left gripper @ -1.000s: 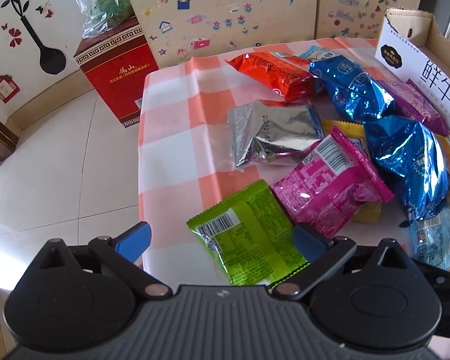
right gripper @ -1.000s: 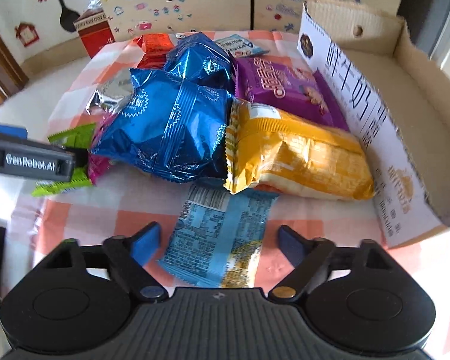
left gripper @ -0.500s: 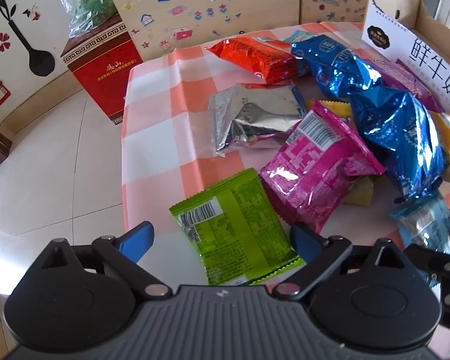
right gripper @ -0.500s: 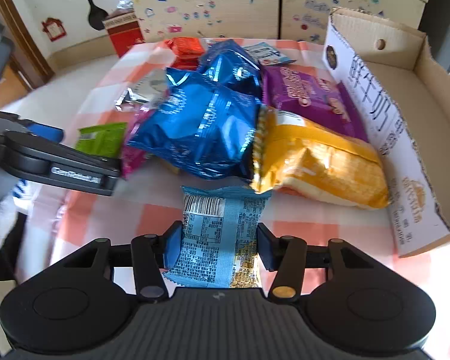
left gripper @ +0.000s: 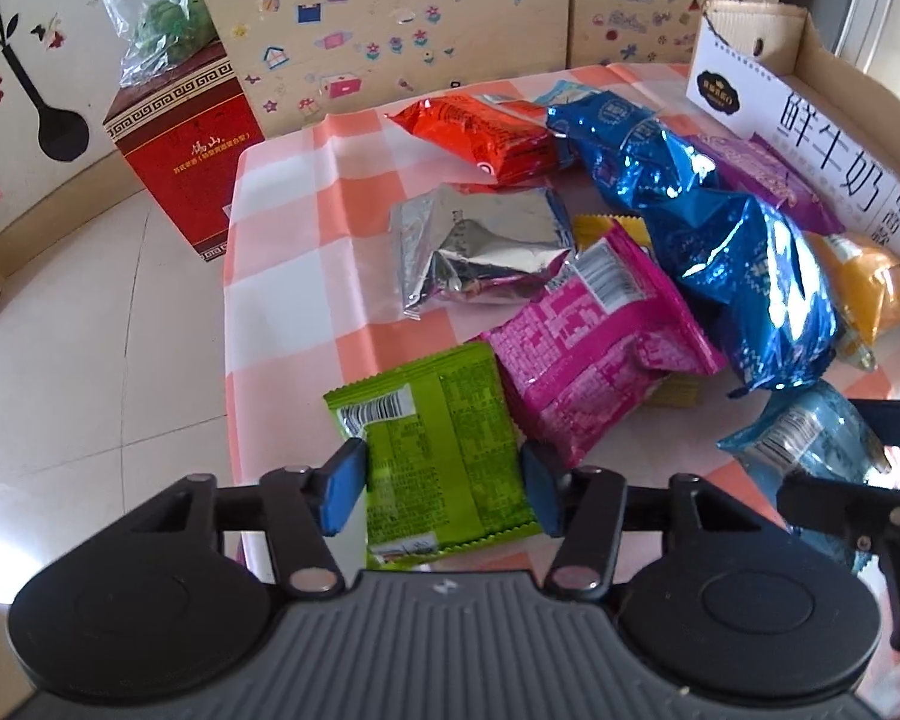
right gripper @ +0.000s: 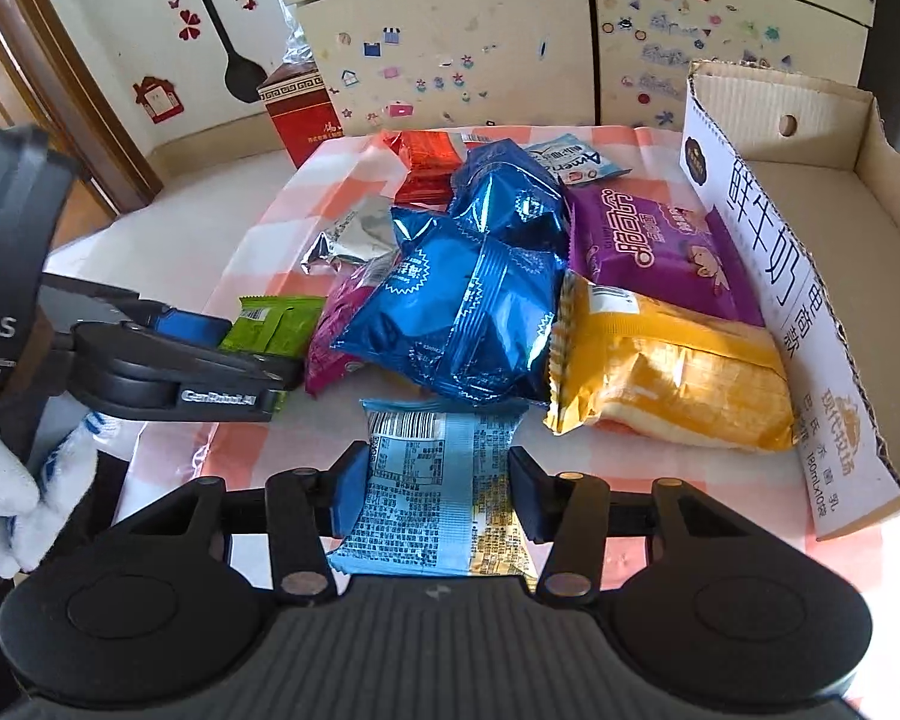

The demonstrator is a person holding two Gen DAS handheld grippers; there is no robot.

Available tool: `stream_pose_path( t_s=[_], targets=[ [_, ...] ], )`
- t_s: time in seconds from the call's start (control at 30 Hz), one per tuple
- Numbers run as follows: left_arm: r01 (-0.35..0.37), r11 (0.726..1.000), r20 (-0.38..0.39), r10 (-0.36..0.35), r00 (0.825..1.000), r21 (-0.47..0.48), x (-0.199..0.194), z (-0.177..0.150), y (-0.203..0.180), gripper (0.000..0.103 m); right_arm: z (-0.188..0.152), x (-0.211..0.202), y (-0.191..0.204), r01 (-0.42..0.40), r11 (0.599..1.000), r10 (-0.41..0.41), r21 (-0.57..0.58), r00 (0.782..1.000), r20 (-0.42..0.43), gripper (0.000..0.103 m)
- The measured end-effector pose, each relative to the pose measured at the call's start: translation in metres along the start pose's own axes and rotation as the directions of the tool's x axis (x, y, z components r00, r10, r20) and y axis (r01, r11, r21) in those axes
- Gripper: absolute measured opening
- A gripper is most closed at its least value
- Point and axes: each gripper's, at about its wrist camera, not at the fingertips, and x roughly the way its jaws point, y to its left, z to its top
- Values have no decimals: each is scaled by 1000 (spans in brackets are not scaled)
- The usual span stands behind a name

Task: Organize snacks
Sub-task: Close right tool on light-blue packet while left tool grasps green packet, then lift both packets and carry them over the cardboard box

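A green snack packet (left gripper: 432, 420) lies at the near left of the checked tablecloth (left gripper: 306, 222). My left gripper (left gripper: 441, 489) straddles it, its jaws closing with both blue pads against the packet's side edges. A light blue packet (right gripper: 438, 456) lies at the near middle, and my right gripper (right gripper: 432, 495) is closing on it, pads touching both sides. The right wrist view shows the left gripper (right gripper: 234, 348) on the green packet (right gripper: 276, 324), held by a gloved hand. An open cardboard box (right gripper: 810, 240) stands on the right.
A pile fills the table's middle: a pink packet (left gripper: 588, 372), two shiny blue bags (left gripper: 750, 276), a yellow pack (right gripper: 672, 372), a purple pack (right gripper: 648, 240), a silver pouch (left gripper: 480, 246) and a red packet (left gripper: 480, 132). A red carton (left gripper: 186, 144) stands on the floor beyond the table's left edge.
Both grippers have narrowed from wide open. The left pads have come in against the green packet, and the right pads against the light blue packet. Neither packet has left the table.
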Motion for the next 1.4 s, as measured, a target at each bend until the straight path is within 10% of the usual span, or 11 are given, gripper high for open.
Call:
stream_pose_path(
  t_s=[0.47, 0.63, 0.77, 0.93, 1.4],
  targets=[
    [46, 995, 2, -46, 999, -88, -11, -6, 18, 41, -1, -4, 1, -23, 1000, 23, -6, 1000, 2, 55],
    [-6, 994, 6, 6, 1000, -111, -5, -2, 20, 75, -2, 2, -1, -15, 1000, 16, 11, 999, -35, 55],
    [-44, 990, -16, 42, 999, -132, 6, 0, 24, 79, -4, 5, 0, -15, 1000, 15, 10, 999, -49, 55],
    [17, 991, 0, -17, 1000, -130, 11, -1, 25, 50, -5, 6, 2, -16, 1000, 16, 5, 999, -52, 56],
    [35, 999, 74, -32, 997, -37, -22, -20, 6, 50, -3, -1, 4, -31, 999, 31, -12, 999, -28, 55]
  ],
)
